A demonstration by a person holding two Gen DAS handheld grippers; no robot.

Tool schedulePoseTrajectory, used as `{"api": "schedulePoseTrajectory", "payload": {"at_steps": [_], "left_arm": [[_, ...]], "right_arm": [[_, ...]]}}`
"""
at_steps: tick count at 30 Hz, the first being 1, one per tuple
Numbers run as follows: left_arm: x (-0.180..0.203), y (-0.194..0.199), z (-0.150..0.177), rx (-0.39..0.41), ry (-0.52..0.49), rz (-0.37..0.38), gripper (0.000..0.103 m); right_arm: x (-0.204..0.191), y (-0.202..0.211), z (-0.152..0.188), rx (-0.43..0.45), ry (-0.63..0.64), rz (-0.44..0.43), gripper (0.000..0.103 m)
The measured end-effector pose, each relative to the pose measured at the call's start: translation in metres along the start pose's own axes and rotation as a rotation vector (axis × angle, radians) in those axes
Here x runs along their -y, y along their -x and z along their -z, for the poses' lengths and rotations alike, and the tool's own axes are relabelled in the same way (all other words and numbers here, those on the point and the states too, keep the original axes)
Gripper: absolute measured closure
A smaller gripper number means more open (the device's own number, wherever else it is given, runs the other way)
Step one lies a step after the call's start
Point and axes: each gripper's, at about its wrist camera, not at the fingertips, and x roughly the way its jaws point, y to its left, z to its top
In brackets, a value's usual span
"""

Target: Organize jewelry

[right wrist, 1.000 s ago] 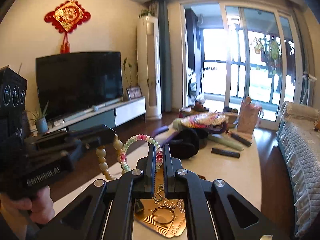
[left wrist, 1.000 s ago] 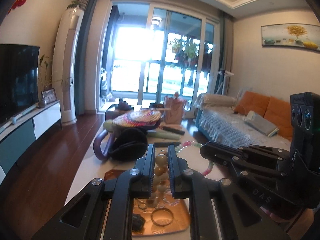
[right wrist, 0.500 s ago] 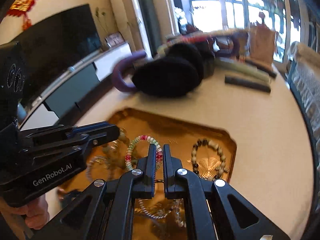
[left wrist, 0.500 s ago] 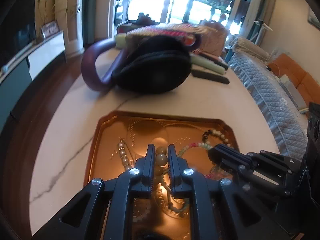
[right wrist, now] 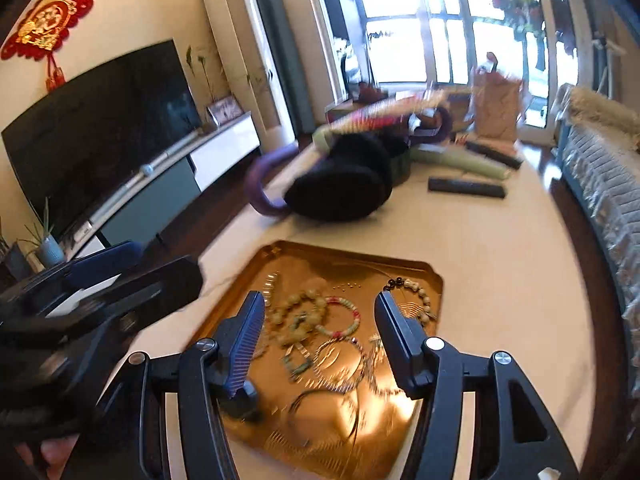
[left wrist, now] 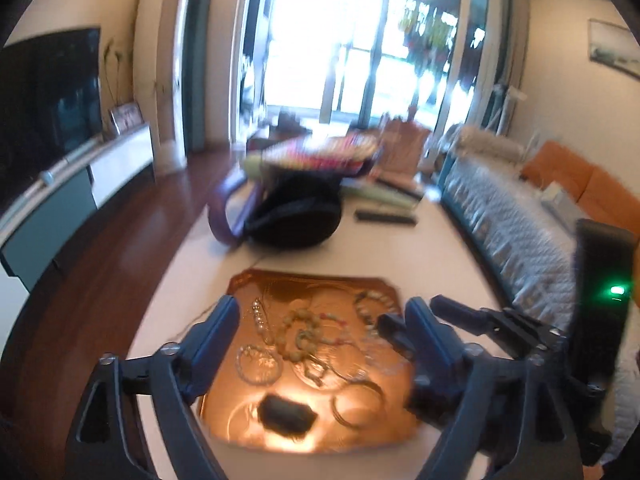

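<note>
The pale round-bead bracelet (right wrist: 298, 312) and the pastel pink-and-green bead bracelet (right wrist: 345, 316) lie touching in a loose heap near the middle of the gold scalloped metal tray (right wrist: 362, 258), likely dropped there to gather the jewelry. At the tray's twelve o'clock sits a black pouch (right wrist: 340, 184). A second ago each bracelet hung clamped; both the left gripper (left wrist: 320, 326) and right gripper (right wrist: 320, 312) have just been opening, released and empty.
</note>
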Motion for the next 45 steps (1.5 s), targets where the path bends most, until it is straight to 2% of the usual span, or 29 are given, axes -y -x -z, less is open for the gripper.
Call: {"api": "schedulePoseTrajectory", "payload": {"at_steps": [4, 6, 7, 8, 10, 12, 14, 16, 19, 23, 26, 33, 45], "left_arm": [[0.024, 0.077, 0.014, 0.105, -0.066, -0.032, 0.009], [0.036, 0.113, 0.029, 0.134, -0.061, -0.057, 0.004], [0.036, 0.121, 0.033, 0.126, -0.045, -0.074, 0.003], [0.037, 0.134, 0.041, 0.094, 0.012, -0.104, 0.000], [0.038, 0.150, 0.055, 0.046, 0.069, -0.125, 0.000], [0.045, 0.164, 0.069, 0.033, 0.053, -0.138, 0.000], [0.053, 0.177, 0.089, -0.005, 0.059, -0.135, 0.000], [0.061, 0.184, 0.106, -0.055, 0.061, -0.185, 0.000], [0.075, 0.189, 0.124, -0.103, 0.013, -0.251, 0.000], [0.078, 0.188, 0.139, -0.135, 0.021, -0.232, 0.000], [0.077, 0.188, 0.143, -0.130, 0.022, -0.216, 0.000], [0.076, 0.188, 0.144, -0.101, 0.026, -0.235, 0.000], [0.071, 0.180, 0.142, -0.110, 0.019, -0.245, 0.000]], "right_arm": [[-0.038, 0.079, 0.015, 0.056, 0.075, 0.064, 0.046], [-0.047, 0.114, 0.028, 0.096, 0.061, 0.050, 0.034], [-0.051, 0.131, 0.035, 0.108, 0.046, 0.036, 0.032], [-0.054, 0.142, 0.040, 0.110, 0.041, 0.038, 0.031], [-0.064, 0.165, 0.054, 0.108, 0.041, 0.084, 0.030], [-0.069, 0.179, 0.069, 0.085, 0.048, 0.115, 0.029], [-0.069, 0.189, 0.088, 0.049, 0.019, 0.084, 0.028], [-0.067, 0.195, 0.108, -0.005, -0.009, 0.055, 0.027], [-0.062, 0.200, 0.132, -0.021, -0.003, 0.072, 0.027], [-0.059, 0.201, 0.152, -0.045, -0.006, 0.076, 0.027], [-0.060, 0.201, 0.154, -0.048, 0.013, 0.100, 0.027], [-0.062, 0.206, 0.155, -0.011, 0.016, 0.137, 0.027], [-0.059, 0.197, 0.158, -0.012, 0.008, 0.125, 0.027]]}}
